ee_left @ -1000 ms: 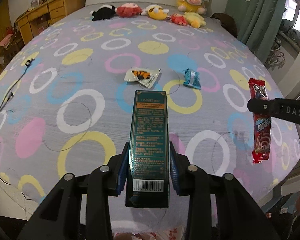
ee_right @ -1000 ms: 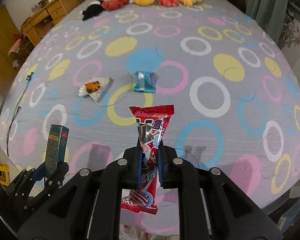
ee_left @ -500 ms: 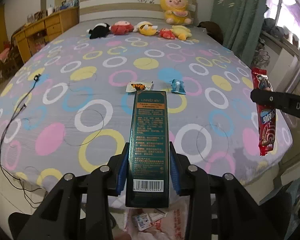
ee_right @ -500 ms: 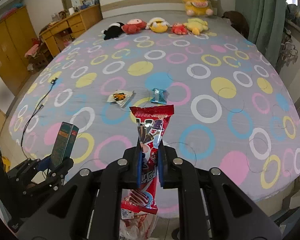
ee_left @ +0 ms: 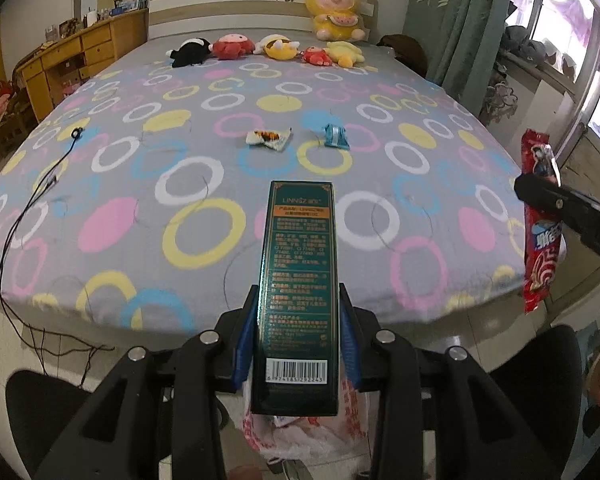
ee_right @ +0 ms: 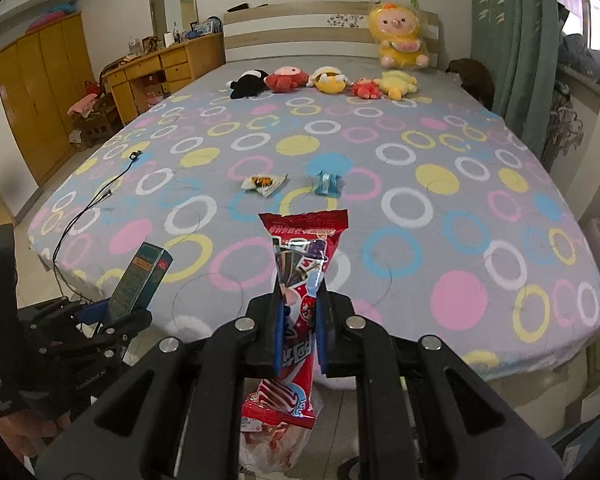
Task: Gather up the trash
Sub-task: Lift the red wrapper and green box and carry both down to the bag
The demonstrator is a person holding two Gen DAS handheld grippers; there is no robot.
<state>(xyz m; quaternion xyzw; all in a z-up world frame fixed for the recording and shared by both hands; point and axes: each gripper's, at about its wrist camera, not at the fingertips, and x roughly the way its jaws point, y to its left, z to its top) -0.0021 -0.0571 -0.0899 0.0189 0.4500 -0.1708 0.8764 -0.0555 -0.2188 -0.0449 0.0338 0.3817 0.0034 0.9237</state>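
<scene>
My left gripper (ee_left: pixel 298 330) is shut on a dark green carton (ee_left: pixel 298 280), held upright past the foot of the bed, above a white and red plastic bag (ee_left: pixel 304 432) on the floor. My right gripper (ee_right: pixel 299 328) is shut on a red snack wrapper (ee_right: pixel 300 292), also over the bag (ee_right: pixel 276 444). The wrapper shows at the right in the left wrist view (ee_left: pixel 540 224); the carton shows at the left in the right wrist view (ee_right: pixel 140 282). A white and orange wrapper (ee_left: pixel 268 138) and a blue wrapper (ee_left: pixel 336 136) lie mid-bed.
The bed (ee_left: pixel 120 184) has a grey ring-patterned sheet. Plush toys (ee_left: pixel 268 46) line the headboard. A black cable (ee_left: pixel 40 192) trails over the left edge. A wooden dresser (ee_left: pixel 80 56) stands left, green curtains (ee_left: pixel 460 20) right.
Both grippers have drawn back from over the bed to beyond its foot, still holding the carton and the red wrapper. The plastic bag on the floor has come into view below them.
</scene>
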